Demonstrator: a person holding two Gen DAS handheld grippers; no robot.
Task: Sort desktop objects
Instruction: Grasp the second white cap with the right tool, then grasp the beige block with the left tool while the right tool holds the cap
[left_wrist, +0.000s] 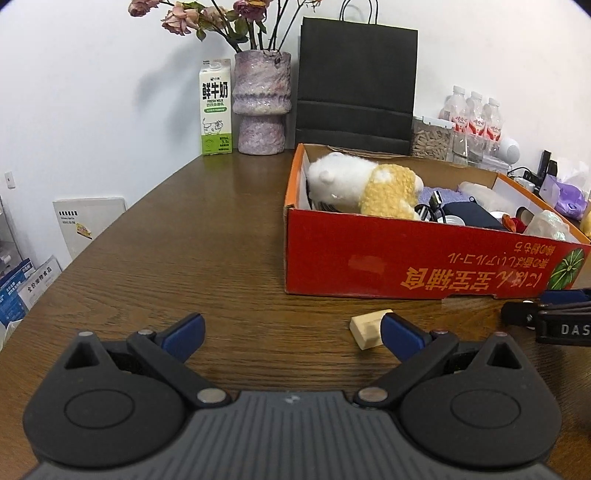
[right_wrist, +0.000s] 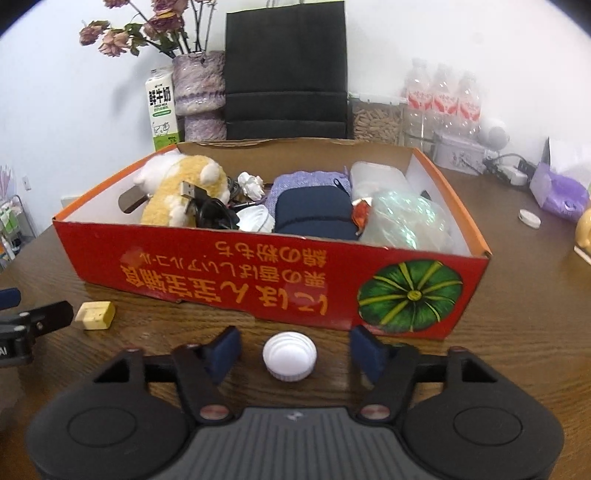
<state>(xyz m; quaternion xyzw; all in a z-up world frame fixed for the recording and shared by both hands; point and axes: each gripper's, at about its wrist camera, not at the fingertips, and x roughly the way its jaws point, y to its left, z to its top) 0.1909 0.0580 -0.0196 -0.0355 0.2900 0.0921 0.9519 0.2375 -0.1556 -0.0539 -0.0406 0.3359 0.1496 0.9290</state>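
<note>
Right now the white cap (right_wrist: 290, 355) sits between the open right tongs (right_wrist: 295, 350), untouched; left tongs (left_wrist: 291, 332) gape empty.

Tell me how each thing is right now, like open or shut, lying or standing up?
Left hand-held gripper: open, holding nothing.
Right hand-held gripper: open around the cap, pads not touching it.
White bottle cap: lying on the table, open side up.
Yellow block: lying on the table.
Red box: open-topped, full of things.
Milk carton: standing upright.
</note>
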